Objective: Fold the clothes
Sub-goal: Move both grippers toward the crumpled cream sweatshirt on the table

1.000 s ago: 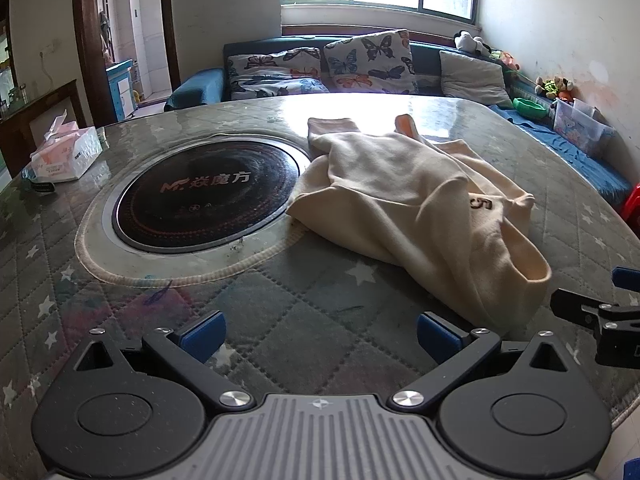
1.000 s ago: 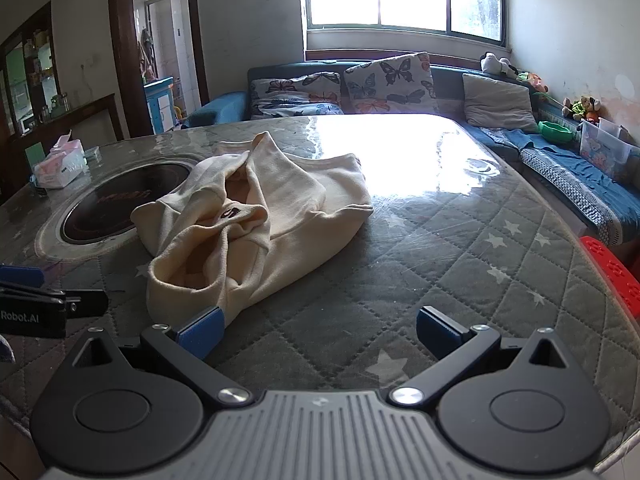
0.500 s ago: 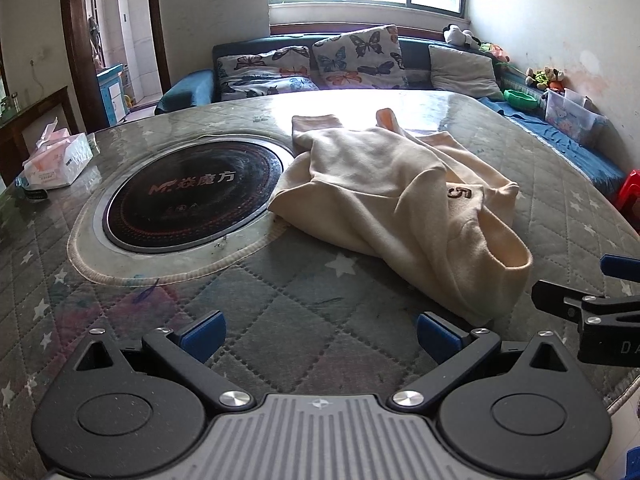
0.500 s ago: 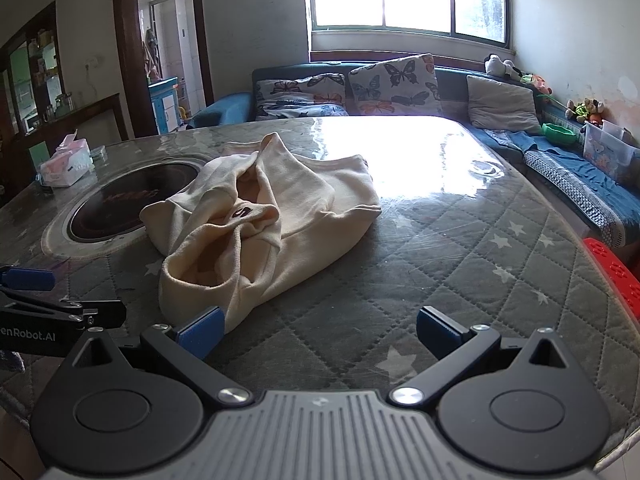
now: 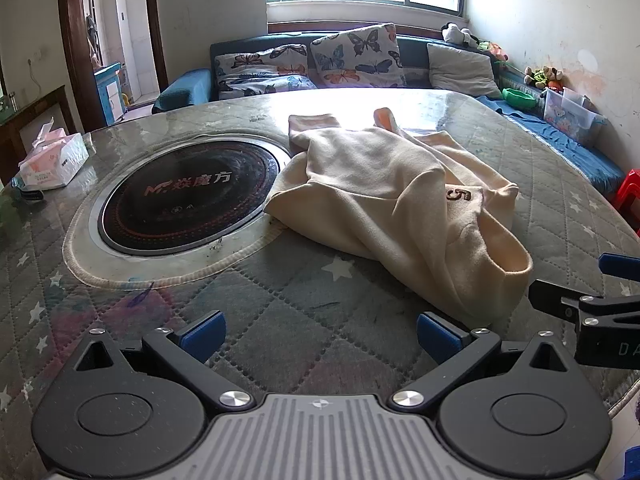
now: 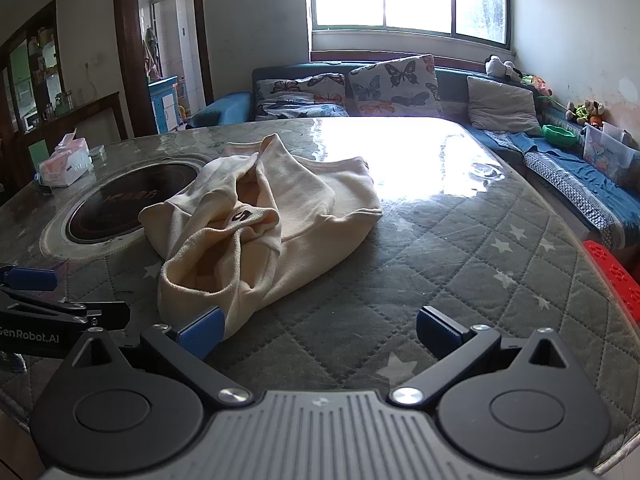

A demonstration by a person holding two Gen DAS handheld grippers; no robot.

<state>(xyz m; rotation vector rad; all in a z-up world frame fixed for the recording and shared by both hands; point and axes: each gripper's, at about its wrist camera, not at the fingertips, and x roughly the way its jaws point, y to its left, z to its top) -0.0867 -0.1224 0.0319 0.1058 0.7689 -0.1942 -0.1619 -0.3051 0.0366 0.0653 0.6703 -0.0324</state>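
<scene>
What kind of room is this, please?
Most likely the living and dining room of a home. A sofa with butterfly cushions stands under the window, soft toys sit beside it, and the big quilt-covered table has a built-in cooktop, with a tissue pack on it.

Soft matt cream garment (image 5: 384, 200) lies on glossy quilted table cover (image 5: 280, 304).

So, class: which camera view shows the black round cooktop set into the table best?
The left wrist view. There the cooktop appears nearly whole, its printed lettering readable, with only its right edge near the cream garment. In the right wrist view the cooktop lies farther off, flattened, and partly hidden behind the garment.
</scene>
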